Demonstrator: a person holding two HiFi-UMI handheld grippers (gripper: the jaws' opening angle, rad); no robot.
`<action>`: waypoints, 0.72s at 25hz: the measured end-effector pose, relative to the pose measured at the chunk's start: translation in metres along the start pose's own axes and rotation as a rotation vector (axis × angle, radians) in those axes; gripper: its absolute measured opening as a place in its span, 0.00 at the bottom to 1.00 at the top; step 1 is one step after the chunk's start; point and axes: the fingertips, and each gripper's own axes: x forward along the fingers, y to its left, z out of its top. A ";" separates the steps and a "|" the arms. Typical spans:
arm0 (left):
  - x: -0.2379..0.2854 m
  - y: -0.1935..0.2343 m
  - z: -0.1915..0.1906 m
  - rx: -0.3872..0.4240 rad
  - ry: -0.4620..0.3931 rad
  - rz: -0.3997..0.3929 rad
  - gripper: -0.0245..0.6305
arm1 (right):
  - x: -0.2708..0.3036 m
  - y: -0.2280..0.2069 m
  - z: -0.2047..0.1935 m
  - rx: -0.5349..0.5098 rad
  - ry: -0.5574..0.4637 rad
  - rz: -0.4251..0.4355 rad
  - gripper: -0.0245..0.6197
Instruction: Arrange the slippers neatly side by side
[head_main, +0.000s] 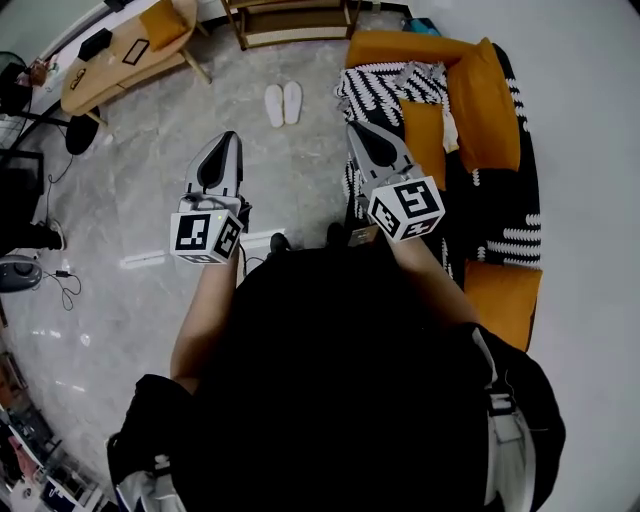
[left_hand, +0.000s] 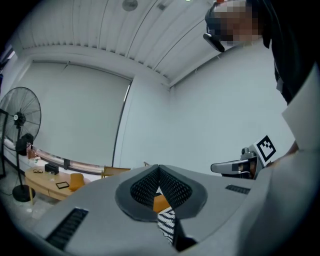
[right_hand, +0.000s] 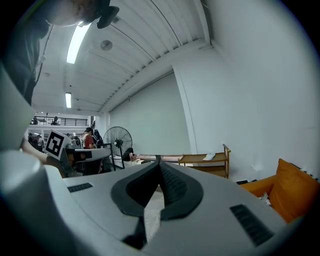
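Well beyond the left tool (head_main: 231, 137) and right tool (head_main: 353, 126), both closed, lie slippers (head_main: 283, 104)

The head view looks steeply down from above, the slippers (head_main: 283, 104) far ahead. Both gripper views face level, sharing the standing fan (right_hand: 117, 141) at far left.

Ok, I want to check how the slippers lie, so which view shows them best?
The head view: the white slippers lie side by side on the floor beyond the left gripper and right gripper, seen whole from above. Neither gripper view shows them: each gripper's own body covers most of the floor.
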 end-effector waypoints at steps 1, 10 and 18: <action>-0.004 0.010 0.000 -0.008 0.001 0.018 0.06 | 0.003 0.003 0.001 -0.003 0.000 -0.003 0.09; -0.025 0.048 0.003 -0.042 -0.005 0.073 0.06 | 0.018 0.013 0.009 -0.022 -0.009 -0.011 0.09; -0.023 0.053 0.007 -0.040 -0.002 0.086 0.06 | 0.020 0.011 0.003 -0.004 0.007 -0.013 0.09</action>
